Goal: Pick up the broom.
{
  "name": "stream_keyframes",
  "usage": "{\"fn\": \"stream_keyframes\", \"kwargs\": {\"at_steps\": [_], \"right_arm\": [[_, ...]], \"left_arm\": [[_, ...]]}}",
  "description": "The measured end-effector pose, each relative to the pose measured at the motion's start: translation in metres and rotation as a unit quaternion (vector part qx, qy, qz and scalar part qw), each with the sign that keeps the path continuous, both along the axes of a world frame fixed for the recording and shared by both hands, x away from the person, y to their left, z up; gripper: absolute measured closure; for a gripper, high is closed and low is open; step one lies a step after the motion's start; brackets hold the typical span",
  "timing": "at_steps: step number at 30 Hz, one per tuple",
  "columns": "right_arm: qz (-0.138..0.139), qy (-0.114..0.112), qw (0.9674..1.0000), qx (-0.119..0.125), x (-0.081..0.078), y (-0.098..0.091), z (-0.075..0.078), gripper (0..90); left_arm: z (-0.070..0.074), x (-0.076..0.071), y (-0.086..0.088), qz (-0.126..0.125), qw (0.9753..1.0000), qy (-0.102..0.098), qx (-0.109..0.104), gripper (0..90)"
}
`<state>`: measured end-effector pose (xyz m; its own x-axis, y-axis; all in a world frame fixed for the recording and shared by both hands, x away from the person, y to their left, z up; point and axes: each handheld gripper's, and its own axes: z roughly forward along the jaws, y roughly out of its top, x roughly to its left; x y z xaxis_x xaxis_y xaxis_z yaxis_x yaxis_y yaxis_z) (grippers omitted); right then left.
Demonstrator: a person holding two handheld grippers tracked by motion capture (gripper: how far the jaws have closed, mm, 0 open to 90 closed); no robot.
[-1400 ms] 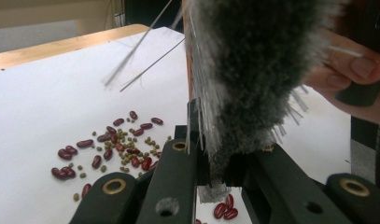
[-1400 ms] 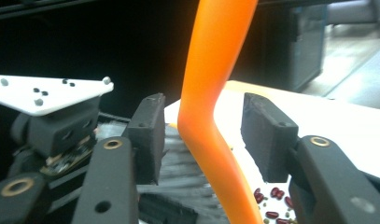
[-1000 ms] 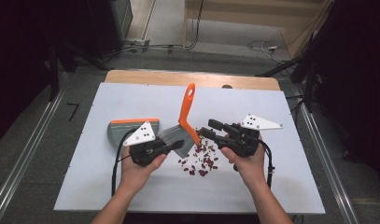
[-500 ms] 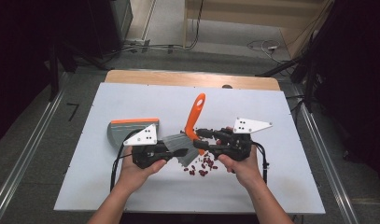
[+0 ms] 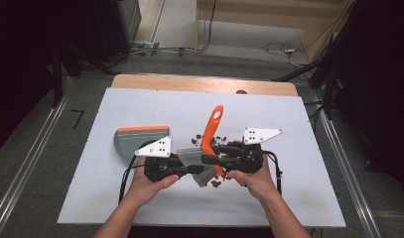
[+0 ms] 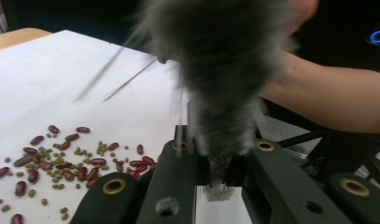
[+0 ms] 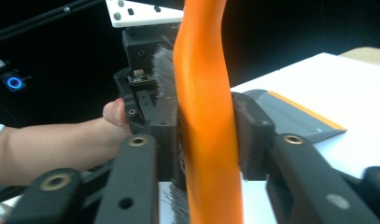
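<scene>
White table (image 5: 140, 109) under dark surroundings, wooden edge at the far side. Right gripper (image 5: 214, 159) just closing, now clamped on the orange brush handle (image 7: 204, 116), pads pressed to both sides, handle rising up and away. Left gripper (image 5: 189, 166) pinched on the grey bristles (image 6: 220, 70), facing the right one, tips nearly touching. Beans (image 6: 61, 158) scattered on the table beside and under the brush. Dustpan (image 5: 142, 139) lying flat just left of the left gripper.
</scene>
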<state>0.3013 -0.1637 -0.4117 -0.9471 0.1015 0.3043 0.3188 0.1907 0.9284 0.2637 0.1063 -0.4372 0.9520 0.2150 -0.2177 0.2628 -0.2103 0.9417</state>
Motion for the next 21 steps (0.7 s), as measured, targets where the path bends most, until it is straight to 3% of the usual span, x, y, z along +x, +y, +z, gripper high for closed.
{"fn": "stream_keyframes", "kwargs": {"at_steps": [3, 6, 11, 16, 20, 21], "right_arm": [[-0.006, 0.002, 0.9999, -0.009, -0.001, 0.0, 0.0, 67.6], [-0.028, 0.003, 0.9994, -0.019, -0.004, 0.001, 0.002, 68.0], [-0.047, 0.007, 0.9987, -0.015, -0.005, -0.003, 0.004, 68.2], [-0.082, 0.002, 0.9965, -0.017, -0.004, -0.013, 0.008, 68.2], [-0.124, -0.003, 0.992, -0.024, -0.002, -0.021, 0.011, 68.2], [-0.136, -0.003, 0.9904, -0.026, -0.002, -0.023, 0.011, 68.2]], "left_arm": [[-0.001, 0.002, 0.0, 0.0, 1.0, 0.004, 0.002, 85.1], [-0.001, 0.002, 0.0, 0.018, 0.9998, 0.003, 0.003, 80.7], [0.001, -0.002, 0.001, 0.052, 0.9986, -0.009, 0.003, 62.4], [0.0, -0.003, 0.009, 0.094, 0.9955, -0.008, 0.005, 41.7], [0.002, -0.004, 0.016, 0.116, 0.9932, -0.012, 0.004, 27.8], [0.004, -0.004, 0.021, 0.131, 0.9913, -0.011, -0.003, 25.4]]}}
